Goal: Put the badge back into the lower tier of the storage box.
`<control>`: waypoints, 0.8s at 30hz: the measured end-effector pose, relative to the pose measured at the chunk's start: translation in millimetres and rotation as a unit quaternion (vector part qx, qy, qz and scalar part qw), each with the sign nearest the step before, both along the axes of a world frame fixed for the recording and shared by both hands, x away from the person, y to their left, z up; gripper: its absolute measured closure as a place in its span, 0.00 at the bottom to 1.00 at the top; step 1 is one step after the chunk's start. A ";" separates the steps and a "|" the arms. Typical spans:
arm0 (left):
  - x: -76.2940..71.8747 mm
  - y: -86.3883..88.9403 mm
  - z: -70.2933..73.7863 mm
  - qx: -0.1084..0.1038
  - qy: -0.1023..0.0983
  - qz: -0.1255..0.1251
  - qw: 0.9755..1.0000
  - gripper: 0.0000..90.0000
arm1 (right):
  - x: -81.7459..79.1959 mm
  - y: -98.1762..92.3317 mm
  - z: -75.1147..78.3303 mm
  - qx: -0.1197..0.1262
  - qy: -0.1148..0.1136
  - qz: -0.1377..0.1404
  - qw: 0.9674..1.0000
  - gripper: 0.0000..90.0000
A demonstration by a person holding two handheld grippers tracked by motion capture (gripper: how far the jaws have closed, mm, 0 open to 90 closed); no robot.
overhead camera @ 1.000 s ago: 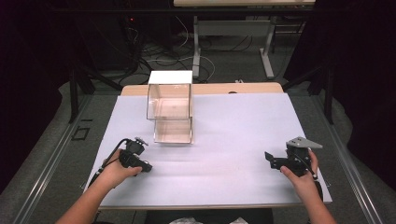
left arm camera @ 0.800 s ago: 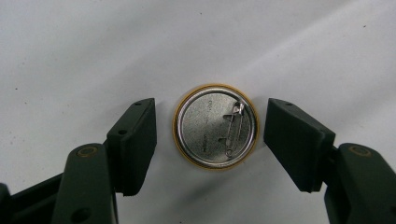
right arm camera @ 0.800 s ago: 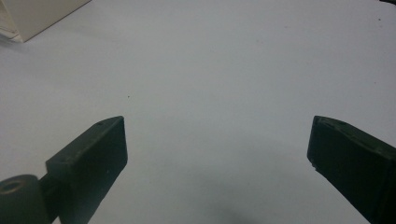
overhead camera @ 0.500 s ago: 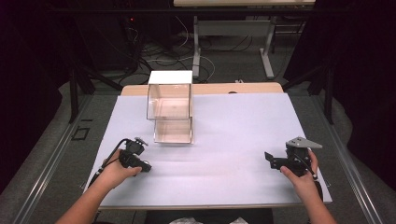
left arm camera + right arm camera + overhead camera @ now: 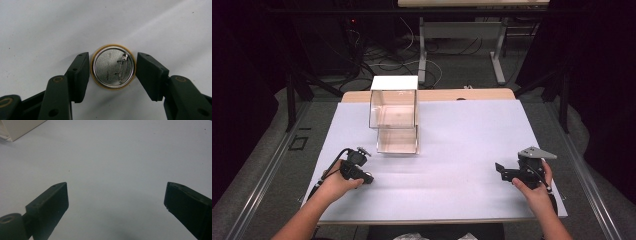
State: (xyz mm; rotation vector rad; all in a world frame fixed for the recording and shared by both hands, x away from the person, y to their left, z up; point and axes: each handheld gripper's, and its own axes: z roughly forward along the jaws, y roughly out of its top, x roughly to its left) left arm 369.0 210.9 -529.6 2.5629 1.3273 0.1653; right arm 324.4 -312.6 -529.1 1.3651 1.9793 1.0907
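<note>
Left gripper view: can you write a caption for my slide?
A round pin badge lies back-up on the white table, its safety pin showing, between the left tool's two open black jaws.

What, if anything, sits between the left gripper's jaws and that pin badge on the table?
Nothing visible. The pin badge lies pin side up on the white table cover, between the open jaws of the left gripper, with a thin gap on each side.

Silver, gold-rimmed pin badge; black claws; white table cover.
</note>
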 end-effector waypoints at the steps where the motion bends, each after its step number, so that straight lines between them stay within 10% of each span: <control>1: -0.1 -0.3 0.0 0.001 -0.001 -0.001 1.000 0.51 | -0.1 0.0 0.1 -0.001 0.000 0.000 1.000 0.06; 24: 1.0 0.3 0.4 -0.004 0.002 -0.005 1.000 0.52 | 0.2 -1.1 0.1 -0.001 -0.002 -0.001 1.000 0.06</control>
